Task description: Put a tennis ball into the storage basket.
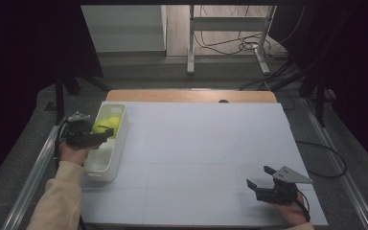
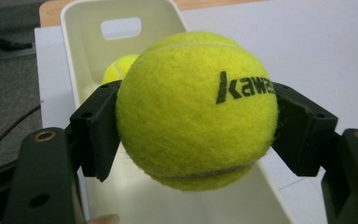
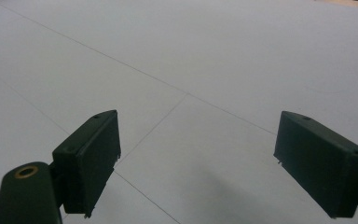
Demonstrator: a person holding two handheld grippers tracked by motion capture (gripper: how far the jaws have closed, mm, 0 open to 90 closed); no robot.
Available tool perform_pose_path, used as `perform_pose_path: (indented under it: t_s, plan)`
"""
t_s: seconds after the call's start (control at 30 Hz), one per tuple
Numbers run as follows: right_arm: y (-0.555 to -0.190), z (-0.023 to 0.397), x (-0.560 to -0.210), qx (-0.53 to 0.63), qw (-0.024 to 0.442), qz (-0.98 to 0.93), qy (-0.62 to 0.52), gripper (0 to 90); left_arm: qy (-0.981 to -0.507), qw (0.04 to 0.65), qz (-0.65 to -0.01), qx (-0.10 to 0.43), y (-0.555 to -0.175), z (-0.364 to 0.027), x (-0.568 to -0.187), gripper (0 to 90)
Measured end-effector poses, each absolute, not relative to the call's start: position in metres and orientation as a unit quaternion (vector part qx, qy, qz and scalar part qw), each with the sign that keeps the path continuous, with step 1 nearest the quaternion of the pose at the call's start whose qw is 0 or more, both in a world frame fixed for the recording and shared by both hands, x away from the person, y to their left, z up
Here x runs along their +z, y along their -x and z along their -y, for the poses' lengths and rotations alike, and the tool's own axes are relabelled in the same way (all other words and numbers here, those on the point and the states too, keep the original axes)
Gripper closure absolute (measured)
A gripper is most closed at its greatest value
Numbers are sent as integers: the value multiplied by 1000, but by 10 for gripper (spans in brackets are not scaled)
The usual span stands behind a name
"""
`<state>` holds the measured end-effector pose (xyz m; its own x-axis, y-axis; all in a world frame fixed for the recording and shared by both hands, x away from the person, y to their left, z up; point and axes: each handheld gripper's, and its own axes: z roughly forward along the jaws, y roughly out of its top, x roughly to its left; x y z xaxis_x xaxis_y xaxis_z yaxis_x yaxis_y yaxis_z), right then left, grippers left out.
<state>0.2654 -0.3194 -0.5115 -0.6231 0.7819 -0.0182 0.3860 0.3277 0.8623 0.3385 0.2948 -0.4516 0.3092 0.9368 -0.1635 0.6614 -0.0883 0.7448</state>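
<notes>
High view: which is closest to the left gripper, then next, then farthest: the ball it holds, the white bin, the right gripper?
1. Tennis ball, between the left gripper's jaws.
2. White bin, just under it.
3. Right gripper, far across the table.

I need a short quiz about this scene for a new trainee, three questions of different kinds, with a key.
1. True or false: the left gripper is shut on a tennis ball.
2. What lies inside the white bin? A) a second tennis ball B) a cup C) a sponge
3. Fill in: the right gripper has its jaws ____ over the table.

Key: 1 true; 2 A; 3 open.
</notes>
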Motion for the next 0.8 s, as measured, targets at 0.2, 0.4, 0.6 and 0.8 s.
perform_pose_path:
  t_s: [0.2, 0.4, 0.6, 0.8]
  plan:
    - [-265, 319, -511, 443, 223, -784, -373, 148, -722, 363, -563, 170, -340, -296, -453, 258]
    - [-265, 319, -512, 443, 223, -784, -373, 148, -737, 343, -561, 157, -343, -292, -455, 258]
    - [-266, 319, -512, 444, 223, -784, -373, 148, -742, 334, -562, 151, -345, -291, -455, 257]
    - [-265, 319, -512, 444, 223, -784, -373, 148, -742, 332, -562, 153, -344, -291, -455, 256]
